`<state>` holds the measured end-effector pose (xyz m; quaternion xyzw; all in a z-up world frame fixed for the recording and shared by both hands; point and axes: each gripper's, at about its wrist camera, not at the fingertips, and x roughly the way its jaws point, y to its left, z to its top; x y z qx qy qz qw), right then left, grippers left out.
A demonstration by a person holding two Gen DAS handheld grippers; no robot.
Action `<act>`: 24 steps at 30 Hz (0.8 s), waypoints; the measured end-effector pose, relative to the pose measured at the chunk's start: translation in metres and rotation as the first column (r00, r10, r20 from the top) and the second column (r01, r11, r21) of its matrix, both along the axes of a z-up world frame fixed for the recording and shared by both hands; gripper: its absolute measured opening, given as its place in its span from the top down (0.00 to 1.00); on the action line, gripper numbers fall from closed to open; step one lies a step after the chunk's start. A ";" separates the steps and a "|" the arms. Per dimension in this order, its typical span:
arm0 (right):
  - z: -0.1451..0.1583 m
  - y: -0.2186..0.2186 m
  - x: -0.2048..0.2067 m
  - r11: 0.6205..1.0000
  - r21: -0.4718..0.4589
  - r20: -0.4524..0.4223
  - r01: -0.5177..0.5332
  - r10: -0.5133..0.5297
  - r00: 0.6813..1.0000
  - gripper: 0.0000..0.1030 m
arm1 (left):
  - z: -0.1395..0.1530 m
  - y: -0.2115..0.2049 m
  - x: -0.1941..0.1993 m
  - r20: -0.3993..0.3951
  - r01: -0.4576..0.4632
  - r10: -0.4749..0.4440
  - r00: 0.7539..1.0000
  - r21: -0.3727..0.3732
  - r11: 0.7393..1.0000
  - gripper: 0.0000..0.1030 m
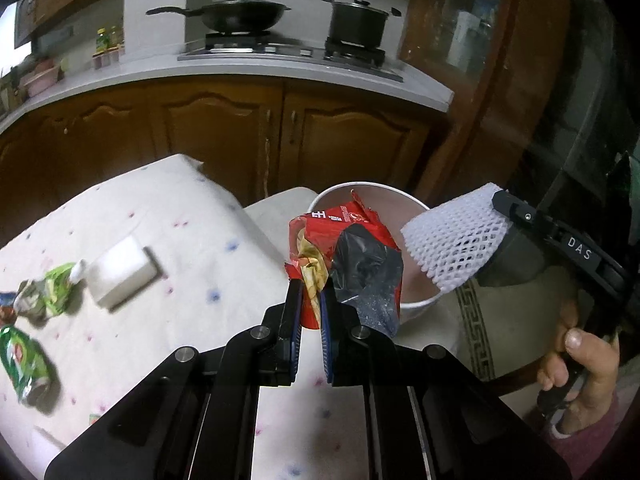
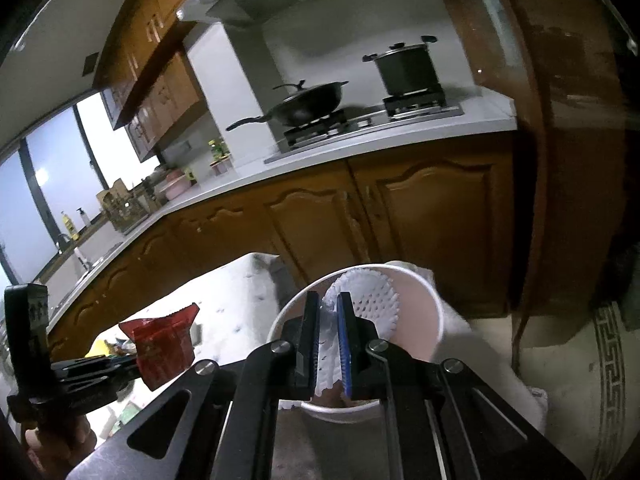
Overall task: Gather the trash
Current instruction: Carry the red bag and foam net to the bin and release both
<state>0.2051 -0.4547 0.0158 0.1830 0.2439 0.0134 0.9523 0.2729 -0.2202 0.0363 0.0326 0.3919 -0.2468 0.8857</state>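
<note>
Brown wooden cabinets [image 1: 224,136] with arched door panels run under a pale counter, where a black lidded wok [image 1: 236,14] and a dark pot [image 1: 360,20] sit on the stove. Nearer me, the worktop [image 1: 192,240] wears a soft white cloth dotted with small pink and blue flowers. A white foam block [image 1: 120,276] and crumpled green wrappers [image 1: 24,360] lie on it, well apart from the bin.

My left hand-held gripper [image 1: 310,300] tilts downward, its jaws clamped on a crinkled red wrapper [image 1: 348,248] with a dark foil inside, held just in front of the round white bin [image 1: 416,308], close to its rim.

My right hand-held gripper [image 2: 328,340] points over the bin's smooth rim [image 2: 436,304], jaws pinched together on a white foam net [image 2: 372,304], a springy lattice sleeve. In the left wrist view, fingers [image 1: 576,344] curl around its black handle, a pink sleeve [image 1: 592,424] at the wrist.
</note>
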 end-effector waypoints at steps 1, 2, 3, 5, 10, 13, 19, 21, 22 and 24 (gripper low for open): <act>-0.001 -0.003 0.003 1.000 0.002 -0.002 0.004 -0.004 1.000 0.92 | 0.000 -0.005 0.003 -0.002 0.005 -0.005 1.000 0.002 1.000 0.93; -0.003 -0.006 0.005 1.000 0.000 -0.005 0.008 -0.008 1.000 0.92 | 0.000 -0.012 0.007 -0.003 0.010 -0.010 1.000 0.005 1.000 0.93; -0.004 -0.008 0.007 1.000 0.000 -0.008 0.009 -0.009 1.000 0.92 | -0.001 -0.015 0.009 -0.005 0.015 -0.015 1.000 0.006 1.000 0.93; -0.006 -0.011 0.012 1.000 0.000 -0.016 0.011 -0.011 1.000 0.92 | -0.003 -0.026 0.016 -0.015 0.026 -0.026 1.000 0.008 1.000 0.93; -0.013 -0.018 0.024 1.000 -0.012 -0.034 0.012 -0.012 0.999 0.92 | -0.012 -0.054 0.035 -0.037 0.046 -0.045 0.998 0.018 0.999 0.93; -0.018 -0.023 0.031 1.000 -0.008 -0.047 0.018 -0.018 0.999 0.92 | -0.021 -0.067 0.044 -0.065 0.057 -0.055 0.996 0.023 0.998 0.92; -0.030 -0.033 0.039 1.000 0.004 -0.079 0.028 -0.028 0.996 0.91 | -0.036 -0.082 0.054 -0.094 0.073 -0.069 0.993 0.043 0.996 0.92; -0.034 -0.036 0.042 0.999 0.012 -0.089 0.033 -0.031 0.996 0.92 | -0.040 -0.086 0.057 -0.103 0.076 -0.071 0.992 0.047 0.996 0.91; -0.035 -0.037 0.043 0.999 0.017 -0.094 0.033 -0.032 0.995 0.91 | -0.041 -0.087 0.059 -0.108 0.076 -0.070 0.992 0.047 0.996 0.90; -0.038 -0.038 0.046 0.999 0.023 -0.104 0.029 -0.026 0.994 0.91 | -0.044 -0.089 0.061 -0.119 0.074 -0.068 0.991 0.046 0.996 0.87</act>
